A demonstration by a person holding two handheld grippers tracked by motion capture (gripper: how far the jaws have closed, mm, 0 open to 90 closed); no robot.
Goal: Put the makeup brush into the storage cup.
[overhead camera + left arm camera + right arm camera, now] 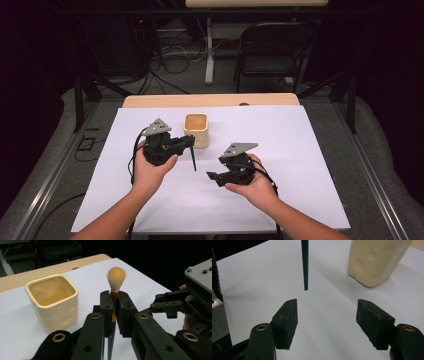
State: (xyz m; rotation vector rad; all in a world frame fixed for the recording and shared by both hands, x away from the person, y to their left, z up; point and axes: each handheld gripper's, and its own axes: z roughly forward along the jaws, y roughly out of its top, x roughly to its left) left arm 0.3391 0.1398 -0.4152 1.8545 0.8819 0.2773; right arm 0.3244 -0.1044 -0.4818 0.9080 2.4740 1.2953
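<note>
A make-up brush (116,277) with tan bristles, a gold ferrule and a thin dark handle stands bristles up in my left gripper (114,306), which is shut on its ferrule. In the high view the left gripper (190,141) holds the brush handle (193,157) pointing down over the white sheet, just right of and in front of a cream square cup (196,130). The cup (51,302) looks empty. My right gripper (210,176) is open a little to the right, with nothing between its fingers. From the right gripper (327,320) the handle tip (305,265) hangs ahead, above the sheet.
A white sheet (280,150) covers most of the wooden table (210,100). Beyond the table's far edge stand a dark folding chair (272,50), a desk leg and floor cables. The sheet is bare to the left, right and front of both hands.
</note>
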